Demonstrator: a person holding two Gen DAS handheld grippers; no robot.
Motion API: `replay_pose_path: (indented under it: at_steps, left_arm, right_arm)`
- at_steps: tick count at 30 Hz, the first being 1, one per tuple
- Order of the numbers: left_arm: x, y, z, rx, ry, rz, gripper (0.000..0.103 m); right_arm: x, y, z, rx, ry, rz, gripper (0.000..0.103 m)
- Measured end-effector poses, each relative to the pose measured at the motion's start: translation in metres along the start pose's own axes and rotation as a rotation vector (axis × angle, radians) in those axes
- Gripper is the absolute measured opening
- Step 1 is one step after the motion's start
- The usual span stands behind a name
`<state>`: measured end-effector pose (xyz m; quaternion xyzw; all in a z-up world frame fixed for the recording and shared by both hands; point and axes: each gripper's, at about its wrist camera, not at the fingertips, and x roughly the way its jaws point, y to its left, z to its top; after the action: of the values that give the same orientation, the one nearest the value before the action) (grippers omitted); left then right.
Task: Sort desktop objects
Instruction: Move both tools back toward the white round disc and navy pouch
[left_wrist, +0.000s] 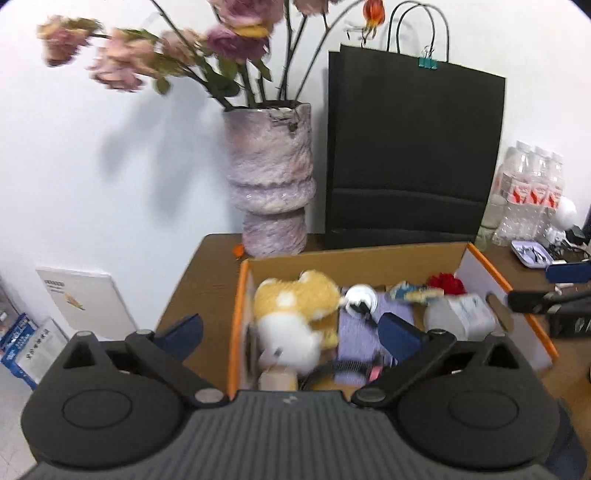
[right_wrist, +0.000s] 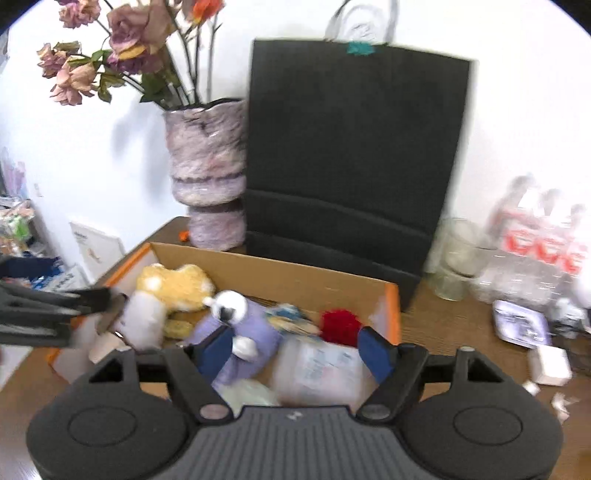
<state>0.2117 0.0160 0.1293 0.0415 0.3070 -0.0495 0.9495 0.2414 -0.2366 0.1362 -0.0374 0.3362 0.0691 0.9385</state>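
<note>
An open cardboard box (left_wrist: 354, 254) with orange edges sits on the brown desk and also shows in the right wrist view (right_wrist: 280, 273). It holds a yellow-and-white plush (left_wrist: 295, 314) (right_wrist: 166, 291), a purple plush (left_wrist: 354, 325) (right_wrist: 251, 339), a red pompom (left_wrist: 447, 283) (right_wrist: 340, 326) and a white bottle (left_wrist: 461, 314) (right_wrist: 317, 373). My left gripper (left_wrist: 291, 332) is open above the box's left part, empty. My right gripper (right_wrist: 295, 350) is open above the box, empty. The other gripper's fingers (right_wrist: 55, 306) reach in from the left.
A purple vase (left_wrist: 271, 181) with dried flowers and a black paper bag (left_wrist: 410, 147) stand behind the box. Water bottles (left_wrist: 532, 188), a glass jar (right_wrist: 458, 258), a lilac tray (right_wrist: 521, 323) and small clutter lie to the right. Books (left_wrist: 85, 299) lean beyond the desk's left edge.
</note>
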Motion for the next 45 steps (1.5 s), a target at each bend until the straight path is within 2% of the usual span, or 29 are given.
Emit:
replay_pose_path:
  at_steps: [5,10,14,20,23,27,31,35,40,45]
  left_arm:
    - [-0.040,0.009,-0.035,-0.060,-0.009,0.004,0.103]
    - [-0.080,0.008,-0.098,-0.122,-0.071,-0.025,0.103]
    - [-0.105,-0.001,-0.149,-0.147,-0.072,0.025,0.103]
    - [-0.132,-0.021,-0.206,-0.181,-0.009,-0.020,0.103]
    - [-0.148,-0.034,-0.227,-0.157,-0.005,-0.042,0.103]
    - [-0.165,-0.047,-0.244,-0.063,-0.039,0.012,0.103]
    - [-0.173,-0.054,-0.254,-0.028,-0.048,0.019,0.103]
    - [-0.173,-0.057,-0.254,-0.029,-0.040,0.004,0.103]
    - [-0.166,-0.060,-0.246,-0.028,-0.053,-0.009,0.103]
    - [-0.148,-0.071,-0.222,0.012,-0.093,-0.032,0.103]
  right_arm:
    - [-0.042,-0.010,-0.042,0.078,-0.018,0.040,0.075]
    - [-0.082,0.005,-0.102,0.143,-0.059,0.064,0.076]
    - [-0.107,0.025,-0.157,0.127,-0.077,0.054,0.076]
    - [-0.134,0.045,-0.220,0.107,-0.077,-0.010,0.078]
    - [-0.147,0.046,-0.243,0.129,-0.073,0.002,0.080]
    - [-0.163,0.042,-0.270,0.147,-0.067,0.002,0.081]
    - [-0.174,0.044,-0.287,0.136,-0.061,0.022,0.082]
    - [-0.174,0.046,-0.287,0.117,-0.061,0.012,0.083]
    - [-0.170,0.039,-0.276,0.125,-0.096,0.014,0.084]
    - [-0.142,0.016,-0.249,0.131,-0.114,-0.039,0.084]
